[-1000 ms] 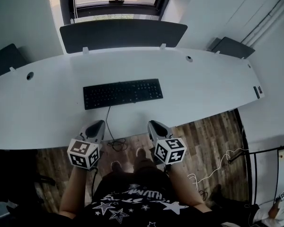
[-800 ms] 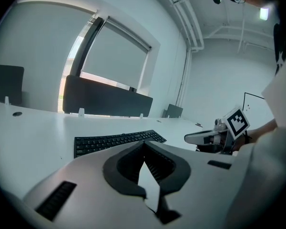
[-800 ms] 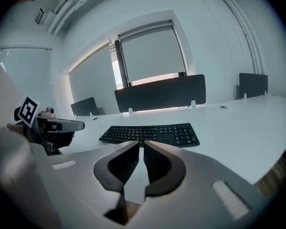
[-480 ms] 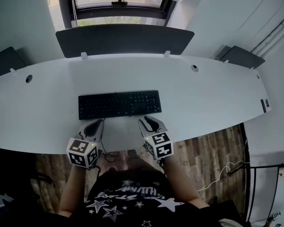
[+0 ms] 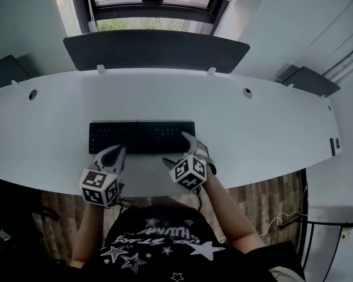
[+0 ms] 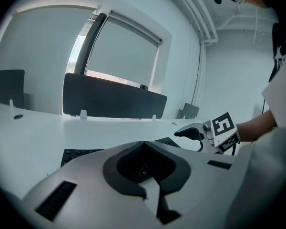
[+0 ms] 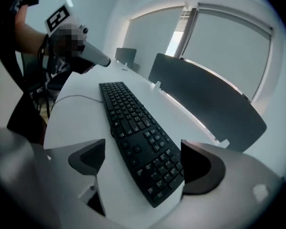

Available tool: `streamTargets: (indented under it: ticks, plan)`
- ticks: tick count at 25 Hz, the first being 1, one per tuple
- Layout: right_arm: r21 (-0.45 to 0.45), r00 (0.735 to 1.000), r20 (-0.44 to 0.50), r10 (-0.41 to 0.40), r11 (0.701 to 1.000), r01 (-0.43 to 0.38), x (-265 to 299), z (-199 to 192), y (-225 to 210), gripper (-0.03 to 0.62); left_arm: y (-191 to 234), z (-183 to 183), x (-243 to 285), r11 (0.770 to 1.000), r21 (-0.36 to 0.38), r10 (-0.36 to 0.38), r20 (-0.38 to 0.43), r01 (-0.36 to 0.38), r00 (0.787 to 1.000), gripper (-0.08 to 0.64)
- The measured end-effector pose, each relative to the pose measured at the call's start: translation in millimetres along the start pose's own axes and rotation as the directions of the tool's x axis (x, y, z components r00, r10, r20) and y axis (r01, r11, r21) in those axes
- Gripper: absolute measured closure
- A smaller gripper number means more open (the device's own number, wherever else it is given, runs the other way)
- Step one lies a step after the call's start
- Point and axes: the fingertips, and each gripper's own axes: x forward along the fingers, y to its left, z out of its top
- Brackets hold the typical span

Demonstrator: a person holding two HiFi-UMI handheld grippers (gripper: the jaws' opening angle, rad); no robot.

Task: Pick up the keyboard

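Note:
A black keyboard (image 5: 140, 136) lies flat on the white desk (image 5: 259, 128), with its cable running off the front edge. My right gripper (image 5: 179, 151) is rolled on its side at the keyboard's right end. Its jaws are opening, one finger on the far side and one on the near side. In the right gripper view the keyboard (image 7: 133, 128) end lies between the spread pads (image 7: 88, 157), which do not press on it. My left gripper (image 5: 114, 153) is shut and empty, just short of the keyboard's left front edge. The left gripper view shows the closed gripper (image 6: 145, 168) over the keyboard (image 6: 76, 154).
A dark divider panel (image 5: 156, 49) stands along the desk's back edge under a window. Round cable holes (image 5: 247, 92) sit in the desktop. The keyboard cable (image 7: 71, 97) trails over the front edge. A wood floor (image 5: 282, 204) lies to the right, below the desk.
Both grippers moved forward from beyond the desk's front edge up to the keyboard. The right gripper rolled onto its side and its jaws opened around the keyboard's right end.

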Motion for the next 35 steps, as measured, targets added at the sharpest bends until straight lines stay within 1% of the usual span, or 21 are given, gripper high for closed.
streamTargets:
  ticks: [3,5,7,10,17,19,23,26,28,31,35]
  plan:
    - [-0.135,0.998,-0.057,0.004,0.991,-0.011,12.9,-11.5,-7.6,0.079,1.8,3.8,5.9,1.000,-0.010,0.026,0.006,-0.026,1.000,0.551]
    - [-0.206,0.995,-0.094,0.015,0.978,-0.034,22.2,-18.8,-9.5,0.055,5.2,4.9,8.3,0.999,-0.017,0.046,0.009,-0.045,0.999,0.551]
    - [-0.256,0.993,-0.118,0.031,0.965,-0.060,31.8,-23.5,-10.1,0.041,9.7,4.8,10.3,0.998,-0.024,0.065,0.008,-0.064,0.998,0.551]
    - [-0.300,0.989,-0.134,0.055,0.949,-0.094,42.8,-26.7,-12.2,0.038,13.8,2.9,12.6,0.995,-0.033,0.091,0.001,-0.091,0.996,0.551]
    - [-0.315,0.976,-0.164,0.146,0.930,-0.192,56.6,-23.4,-19.3,0.018,17.6,4.0,17.8,0.990,-0.045,0.130,-0.003,-0.130,0.991,0.551]
    - [-0.308,0.962,-0.197,0.191,0.919,-0.246,60.6,-24.7,-18.1,0.018,17.8,5.0,19.6,0.989,-0.046,0.137,-0.001,-0.137,0.991,0.551]
    - [-0.280,0.924,-0.251,0.289,0.892,-0.355,65.6,-24.5,-12.1,0.017,18.0,4.7,24.6,0.989,-0.045,0.141,-0.011,-0.141,0.990,0.551]
    - [-0.249,0.899,-0.278,0.340,0.878,-0.409,69.7,-27.6,-11.2,0.017,17.6,4.5,29.4,0.990,-0.041,0.137,-0.022,-0.138,0.990,0.551]
    - [-0.246,0.884,-0.279,0.374,0.862,-0.443,69.4,-24.0,-9.3,0.017,16.8,4.7,31.9,0.990,-0.039,0.131,-0.027,-0.132,0.991,0.551]
    - [-0.242,0.861,-0.301,0.409,0.841,-0.484,71.4,-22.6,-7.7,0.015,17.3,4.7,35.3,0.991,-0.040,0.127,-0.035,-0.129,0.991,0.551]
    - [-0.241,0.841,-0.350,0.412,0.828,-0.506,74.8,-24.9,-6.6,0.014,16.5,4.5,38.2,0.991,-0.049,0.121,-0.037,-0.122,0.992,0.551]
